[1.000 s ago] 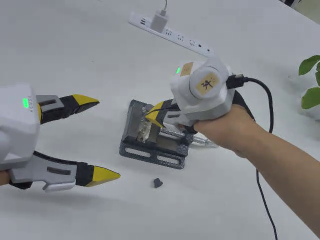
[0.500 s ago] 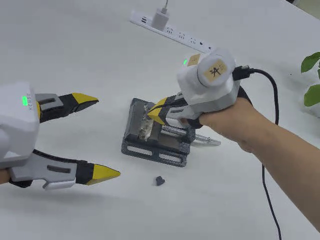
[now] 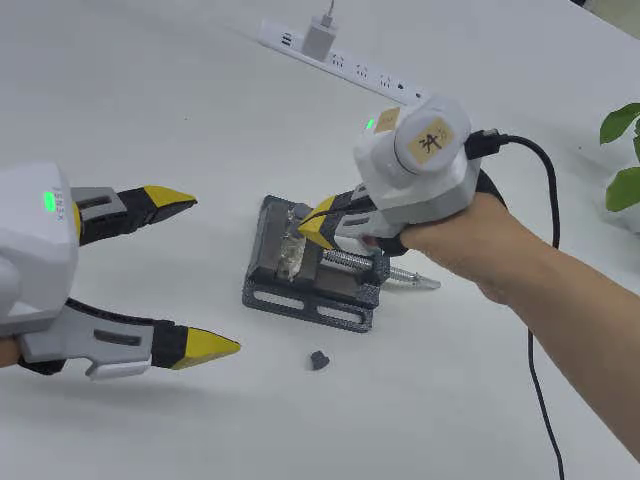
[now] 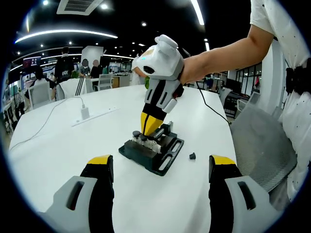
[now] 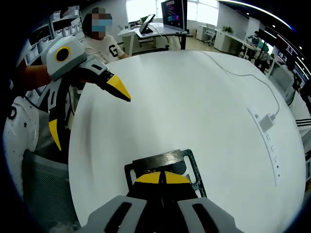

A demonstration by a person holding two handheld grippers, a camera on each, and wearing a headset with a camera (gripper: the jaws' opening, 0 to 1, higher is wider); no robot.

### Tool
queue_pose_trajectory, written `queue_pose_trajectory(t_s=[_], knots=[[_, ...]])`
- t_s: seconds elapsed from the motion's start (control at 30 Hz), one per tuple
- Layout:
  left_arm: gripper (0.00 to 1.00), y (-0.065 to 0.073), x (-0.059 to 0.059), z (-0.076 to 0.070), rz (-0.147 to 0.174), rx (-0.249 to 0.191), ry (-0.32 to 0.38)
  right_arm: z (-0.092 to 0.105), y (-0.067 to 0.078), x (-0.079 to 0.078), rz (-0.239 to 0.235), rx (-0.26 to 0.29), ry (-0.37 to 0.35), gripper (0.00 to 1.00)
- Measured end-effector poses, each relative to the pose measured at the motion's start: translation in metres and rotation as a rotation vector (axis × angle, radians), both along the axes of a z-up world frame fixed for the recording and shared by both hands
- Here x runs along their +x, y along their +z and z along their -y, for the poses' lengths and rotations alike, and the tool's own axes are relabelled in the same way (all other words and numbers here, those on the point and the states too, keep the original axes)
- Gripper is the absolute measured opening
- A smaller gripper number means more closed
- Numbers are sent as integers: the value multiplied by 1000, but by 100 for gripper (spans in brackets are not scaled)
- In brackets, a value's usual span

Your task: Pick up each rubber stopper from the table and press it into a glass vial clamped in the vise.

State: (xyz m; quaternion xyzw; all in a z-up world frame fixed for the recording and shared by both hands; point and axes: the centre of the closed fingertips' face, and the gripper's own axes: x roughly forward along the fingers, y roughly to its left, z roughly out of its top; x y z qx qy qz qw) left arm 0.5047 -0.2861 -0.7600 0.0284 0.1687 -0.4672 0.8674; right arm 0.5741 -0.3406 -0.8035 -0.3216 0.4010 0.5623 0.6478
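Pointing down at vials (image 3: 290,260) in vise (image 3: 310,300), right gripper (image 3: 315,228) jaws closed tip to tip; left gripper (image 3: 212,275) wide open, empty; loose stopper (image 3: 318,359) on surface (image 3: 150,100) between them.

Surface (image 3: 150,90): white, smooth, matt. Vise (image 3: 310,305) at centre: dark grey metal, matt, w/ shiny steel screw (image 3: 410,280). Vials (image 3: 290,260): clear glass. Stopper (image 3: 319,359), lower centre: black, matt, rubber-like. Left tool (image 3: 212,275) & right tool (image 3: 312,228): smooth white plastic, yellow tips.
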Motion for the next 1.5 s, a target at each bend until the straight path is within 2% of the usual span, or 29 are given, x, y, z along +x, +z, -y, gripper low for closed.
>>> queue_pose_trajectory(t_s=[0.4, 0.63, 0.7, 0.83, 1.23, 1.5], knots=[[79, 2, 2, 4, 6, -4, -6, -2, -4, 2, 14, -69, 12, 0], [79, 5, 1, 9, 13, -1, -16, 0, -6, 5, 26, -62, 13, 0], [79, 7, 0, 10, 14, 1, -22, 1, -6, 5, 18, -54, -13, 0], [79, 12, -2, 13, 21, 10, -33, 1, -6, 7, 31, -53, 2, 0], [79, 24, -10, 10, 37, 56, -41, 1, -3, 4, 36, 30, -41, 0], [78, 27, -16, 10, 43, 82, -46, 4, 16, -1, 53, 97, -73, 1]])
